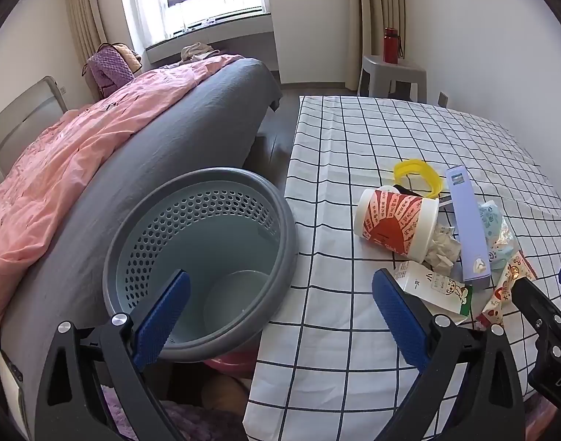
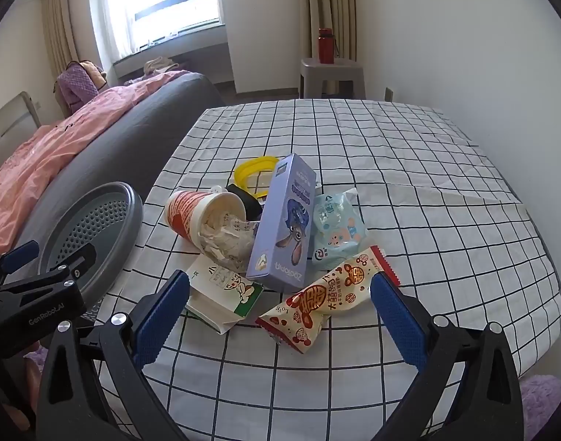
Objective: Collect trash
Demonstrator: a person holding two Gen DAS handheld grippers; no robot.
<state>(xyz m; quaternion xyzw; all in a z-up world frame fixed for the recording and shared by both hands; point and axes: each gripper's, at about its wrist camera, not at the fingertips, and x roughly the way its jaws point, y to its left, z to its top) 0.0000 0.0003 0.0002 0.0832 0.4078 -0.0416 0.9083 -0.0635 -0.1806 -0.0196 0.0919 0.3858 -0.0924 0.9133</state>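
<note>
Beside the checked tablecloth (image 1: 353, 330), in the left wrist view, a grey perforated bin (image 1: 203, 257) stands between the bed (image 1: 162, 139) and the table edge, and nothing shows inside it, only its pale floor. The left gripper (image 1: 280, 312) hangs over the gap with its 2 blue pads wide apart and nothing between them. To the right on the cloth lies the trash: a red-and-white paper cup (image 1: 396, 222) on its side with crumpled tissue (image 1: 442, 246) spilling from its mouth, a small milk carton (image 1: 434, 286) and a purple box (image 1: 467, 228). From the right wrist view, the right gripper (image 2: 280, 312) also stands wide apart and empty, just above a red-and-cream snack wrapper (image 2: 324, 294). Behind it the paper cup (image 2: 203, 217) lies tipped with the tissue (image 2: 225, 239) in its opening, the milk carton (image 2: 225, 294) flattened in front, the purple box (image 2: 284, 228) leaning across a pale blue packet (image 2: 335, 231), and a yellow ring (image 2: 254, 176) furthest back. The bin (image 2: 96, 235) shows at the left edge.
</note>
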